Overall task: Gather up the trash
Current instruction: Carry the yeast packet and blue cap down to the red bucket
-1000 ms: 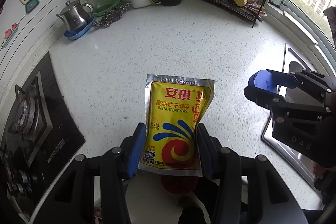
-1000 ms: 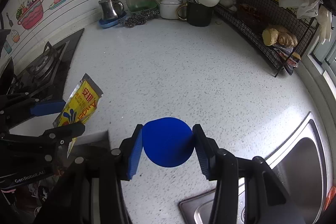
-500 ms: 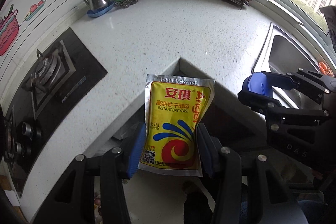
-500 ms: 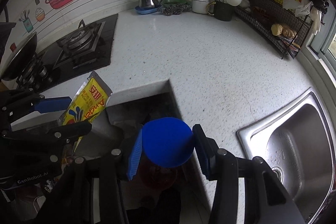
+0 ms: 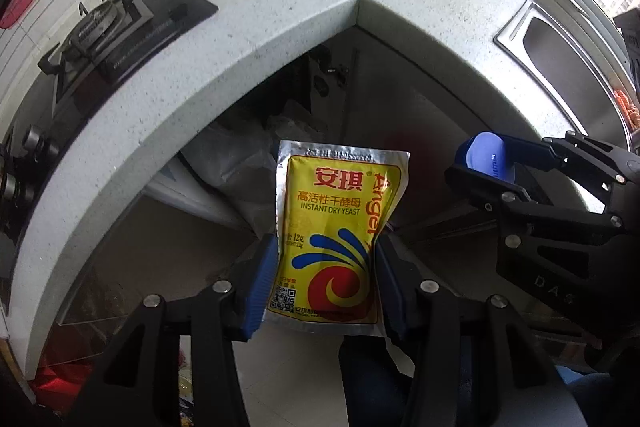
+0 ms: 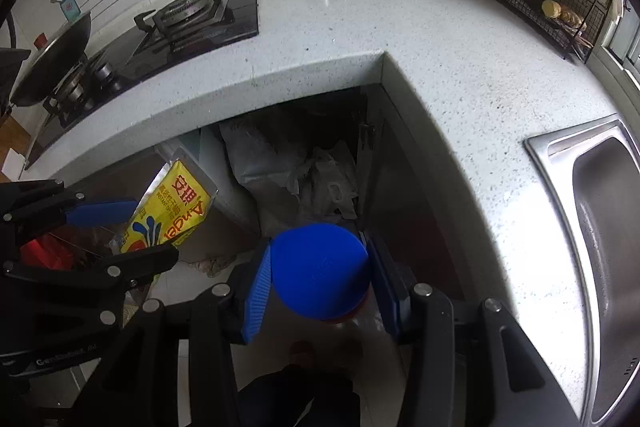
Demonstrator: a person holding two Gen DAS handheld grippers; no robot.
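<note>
My left gripper [image 5: 326, 259] is shut on a yellow and silver instant dry yeast packet [image 5: 336, 223], which stands upright between the blue pads. In the right wrist view the same packet [image 6: 172, 211] shows at the left in the left gripper [image 6: 140, 231]. My right gripper [image 6: 320, 267] is shut on a round blue lid [image 6: 320, 259]; a reddish part shows just under it. The lid [image 5: 486, 155] and right gripper [image 5: 460, 163] also appear at the right of the left wrist view. Both grippers point steeply down, off the counter's inner corner, over the floor.
The white speckled countertop [image 6: 440, 39] wraps around in an L. A gas stove [image 6: 188, 15] lies on its left arm, a steel sink [image 6: 600, 207] on its right. Crumpled plastic bags [image 6: 280, 163] fill the dark recess under the corner. A person's dark trouser leg [image 6: 304, 387] is below.
Both grippers have drawn back from above the countertop and sunk past its inner corner. The recess under the counter and the floor have come into view. Both grips are unchanged.
</note>
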